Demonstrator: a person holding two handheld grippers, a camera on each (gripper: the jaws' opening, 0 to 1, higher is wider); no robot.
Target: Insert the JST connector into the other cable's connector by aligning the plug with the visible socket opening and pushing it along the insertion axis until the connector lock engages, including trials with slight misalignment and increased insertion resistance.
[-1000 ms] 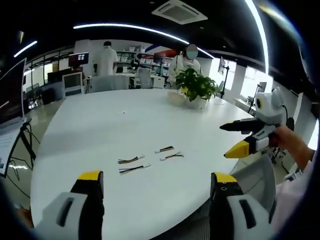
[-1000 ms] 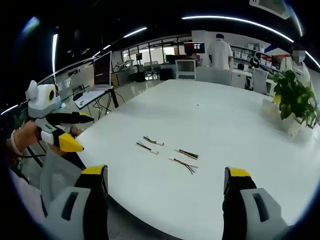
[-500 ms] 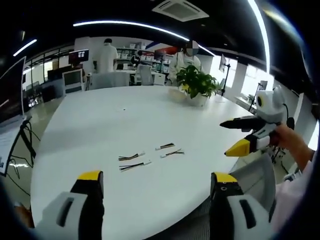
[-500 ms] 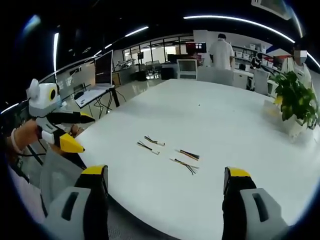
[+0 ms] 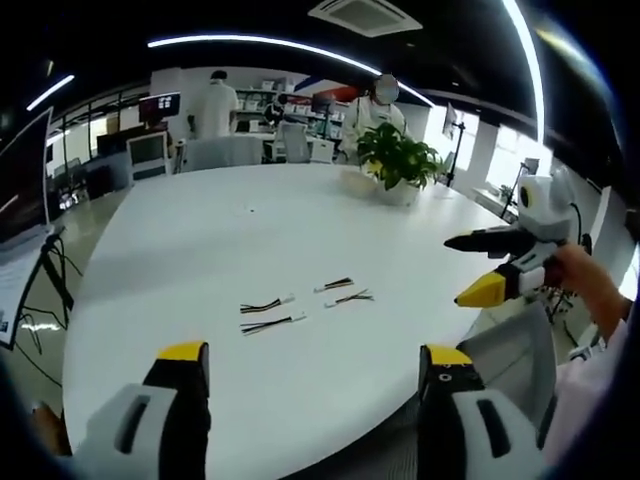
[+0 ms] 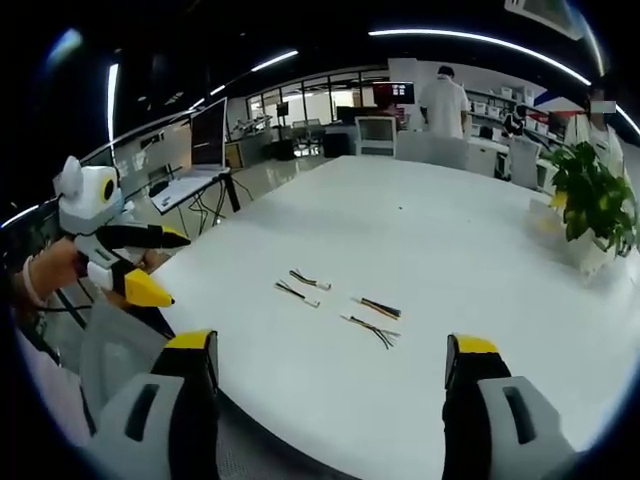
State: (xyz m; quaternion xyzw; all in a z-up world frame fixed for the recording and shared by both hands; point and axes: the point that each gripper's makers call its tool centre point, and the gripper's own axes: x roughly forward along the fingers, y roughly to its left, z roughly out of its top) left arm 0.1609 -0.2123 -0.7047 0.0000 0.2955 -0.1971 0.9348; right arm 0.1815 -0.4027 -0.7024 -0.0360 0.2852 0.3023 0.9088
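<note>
Cables (image 5: 300,305) unmoved on table (image 5: 170,260) | both tools released, empty | no legible writing

White table (image 5: 170,250): four cables (image 5: 303,303), potted plant (image 5: 396,165)

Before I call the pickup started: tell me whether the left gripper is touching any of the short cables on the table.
Apart. In the left gripper view, the left gripper has its jaws wide open, with bare white table between them and the nearest cable.

Too small to resolve: connector ends

Lying as four short cables (image 5: 304,304) on the white table (image 5: 200,250), plug and socket indistinguishable; being cropped at the bottom edge, left gripper (image 5: 316,368) and right gripper (image 6: 330,358).
</note>
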